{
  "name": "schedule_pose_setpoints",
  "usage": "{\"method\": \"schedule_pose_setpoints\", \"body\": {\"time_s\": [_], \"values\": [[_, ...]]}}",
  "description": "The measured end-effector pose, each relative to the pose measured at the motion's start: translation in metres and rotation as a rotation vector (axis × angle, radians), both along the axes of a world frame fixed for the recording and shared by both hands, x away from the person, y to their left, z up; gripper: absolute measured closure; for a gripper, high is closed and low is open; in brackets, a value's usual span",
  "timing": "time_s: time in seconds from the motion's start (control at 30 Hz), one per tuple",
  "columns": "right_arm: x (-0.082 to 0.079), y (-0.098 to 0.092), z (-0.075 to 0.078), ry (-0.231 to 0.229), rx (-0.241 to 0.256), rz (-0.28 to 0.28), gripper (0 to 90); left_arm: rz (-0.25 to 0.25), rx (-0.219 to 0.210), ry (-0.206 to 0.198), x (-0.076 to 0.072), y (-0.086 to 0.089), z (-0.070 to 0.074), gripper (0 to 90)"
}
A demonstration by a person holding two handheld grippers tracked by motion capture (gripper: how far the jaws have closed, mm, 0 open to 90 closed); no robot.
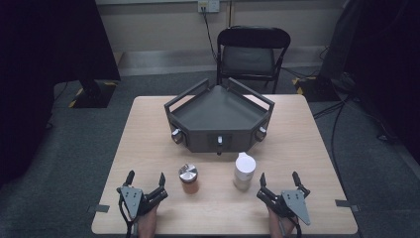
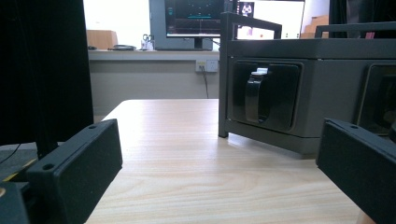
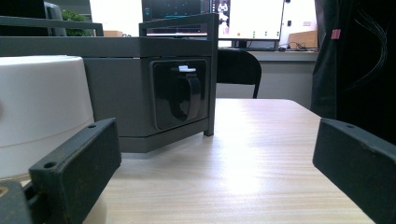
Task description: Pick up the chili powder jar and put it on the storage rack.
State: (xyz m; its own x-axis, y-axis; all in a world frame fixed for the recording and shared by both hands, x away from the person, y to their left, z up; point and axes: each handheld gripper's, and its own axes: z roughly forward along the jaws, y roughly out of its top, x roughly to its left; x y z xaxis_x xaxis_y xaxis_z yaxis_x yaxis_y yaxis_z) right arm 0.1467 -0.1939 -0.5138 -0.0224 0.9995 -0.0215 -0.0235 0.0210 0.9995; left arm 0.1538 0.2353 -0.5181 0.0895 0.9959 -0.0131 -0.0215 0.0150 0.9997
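1. Your wooden table (image 1: pixel 297 148) carries everything, and the dark grey angular tray unit (image 1: pixel 218 116) stands at its far middle. The tray's open top holds nothing that the high view shows. Three knobbed panels face you on its front.
2. The white bottle (image 1: pixel 243 171) stands upright near the front edge, right of centre and just ahead of your right gripper (image 1: pixel 278 179). In the right gripper view it sits close by the left jaw. Its contents cannot be seen.
3. The orange jar with a silver lid (image 1: pixel 188 178) stands upright left of the bottle, well apart from it, lid on.
4. Your right gripper rests near the table's front edge, jaws spread wide, holding nothing.
5. Your left gripper (image 1: pixel 146 178) sits likewise beside the jar, jaws wide apart and empty.
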Motion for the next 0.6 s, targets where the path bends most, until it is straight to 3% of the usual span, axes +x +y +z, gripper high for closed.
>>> {"method": "schedule_pose_setpoints", "body": {"time_s": [0.6], "values": [[-0.0006, -0.0017, -0.0011, -0.006, 0.007, 0.007, 0.0, -0.001, 0.002, -0.001, 0.0, -0.0002, -0.0001, 0.0]]}}
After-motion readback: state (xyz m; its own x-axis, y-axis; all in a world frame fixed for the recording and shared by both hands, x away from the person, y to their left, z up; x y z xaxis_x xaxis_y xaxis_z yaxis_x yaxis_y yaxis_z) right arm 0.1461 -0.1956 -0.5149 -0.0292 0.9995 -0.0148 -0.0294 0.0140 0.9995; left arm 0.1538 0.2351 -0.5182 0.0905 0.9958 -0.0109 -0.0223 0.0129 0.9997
